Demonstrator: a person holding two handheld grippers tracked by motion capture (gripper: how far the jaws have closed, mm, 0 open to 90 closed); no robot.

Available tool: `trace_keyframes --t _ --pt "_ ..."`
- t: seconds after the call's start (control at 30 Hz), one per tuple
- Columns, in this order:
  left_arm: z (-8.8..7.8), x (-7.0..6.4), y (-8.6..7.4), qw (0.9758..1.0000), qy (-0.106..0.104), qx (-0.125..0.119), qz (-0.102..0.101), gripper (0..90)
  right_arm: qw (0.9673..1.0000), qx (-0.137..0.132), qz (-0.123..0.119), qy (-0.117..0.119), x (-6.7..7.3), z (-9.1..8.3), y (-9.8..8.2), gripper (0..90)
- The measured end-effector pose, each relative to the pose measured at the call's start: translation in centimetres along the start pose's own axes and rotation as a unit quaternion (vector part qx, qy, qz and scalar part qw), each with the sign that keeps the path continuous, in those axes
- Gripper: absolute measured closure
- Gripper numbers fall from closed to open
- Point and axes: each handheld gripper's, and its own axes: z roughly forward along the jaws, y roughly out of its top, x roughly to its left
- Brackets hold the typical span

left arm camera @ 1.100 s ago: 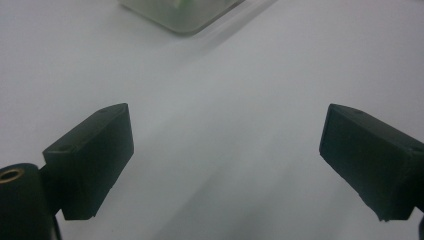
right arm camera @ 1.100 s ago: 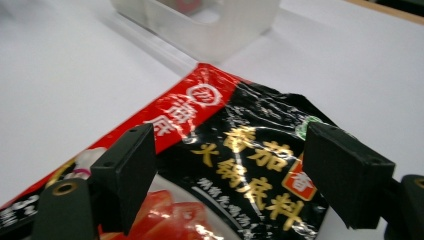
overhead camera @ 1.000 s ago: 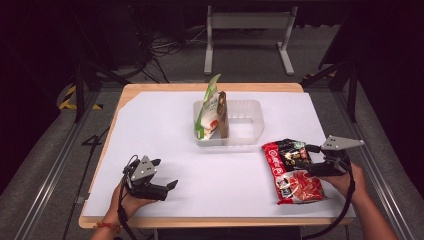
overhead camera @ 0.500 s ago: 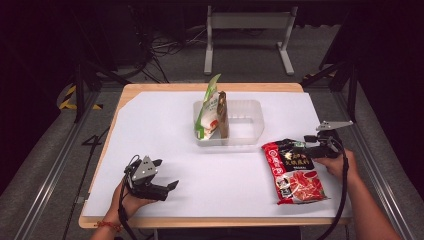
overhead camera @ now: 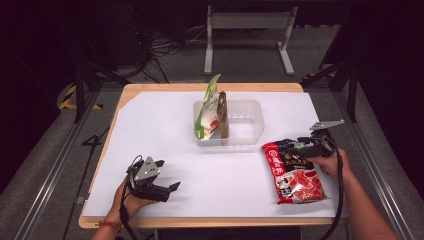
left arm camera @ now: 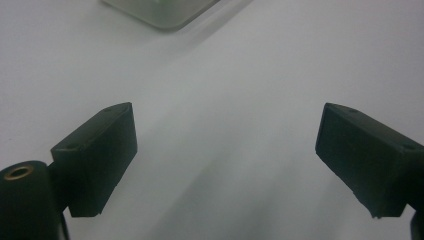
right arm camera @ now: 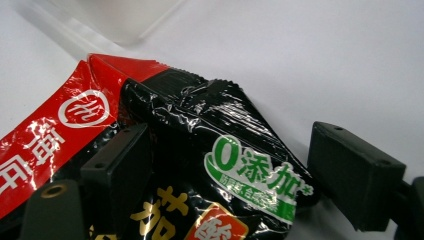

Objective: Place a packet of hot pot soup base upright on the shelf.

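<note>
So I've got 2 grippers on the table right now, and everything here is placed off the clear tray (overhead camera: 252, 117) in the middle. Nearest me, well short of the tray and off to its left, the left gripper (overhead camera: 167, 189) just sits on the white sheet (overhead camera: 150, 125), jaws wide, nothing in them. Short of the tray on its right lies the red and black noodle packet (overhead camera: 295, 172), flat and just beside the tray's near corner. My right gripper (right arm camera: 227, 175) straddles its black top corner; the jaws have just been opening and stand wide, pads not pressing yet. Looks like the grab step. Next I'd squeeze that corner, lift, and carry it to the tray's free right half, beside the 2 upright packets (overhead camera: 212, 112).
</note>
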Motion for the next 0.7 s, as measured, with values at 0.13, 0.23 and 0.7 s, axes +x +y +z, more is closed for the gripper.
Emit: trace_keyframes --t 0.13,0.23,0.7 --pt "0.3 0.0 0.0 1.0 -0.007 0.004 0.0 10.4 0.9999 -0.001 -0.01 0.01 0.0 0.0 0.0 28.1" --pt "0.4 0.0 0.0 0.9999 -0.007 0.01 0.003 10.4 0.9996 -0.006 -0.009 0.024 -0.1 -0.1 -0.1 39.7" --pt "0.7 0.1 0.0 0.9998 -0.004 0.017 0.007 11.0 0.9984 -0.036 -0.005 0.043 -0.5 -1.0 -0.6 71.1"
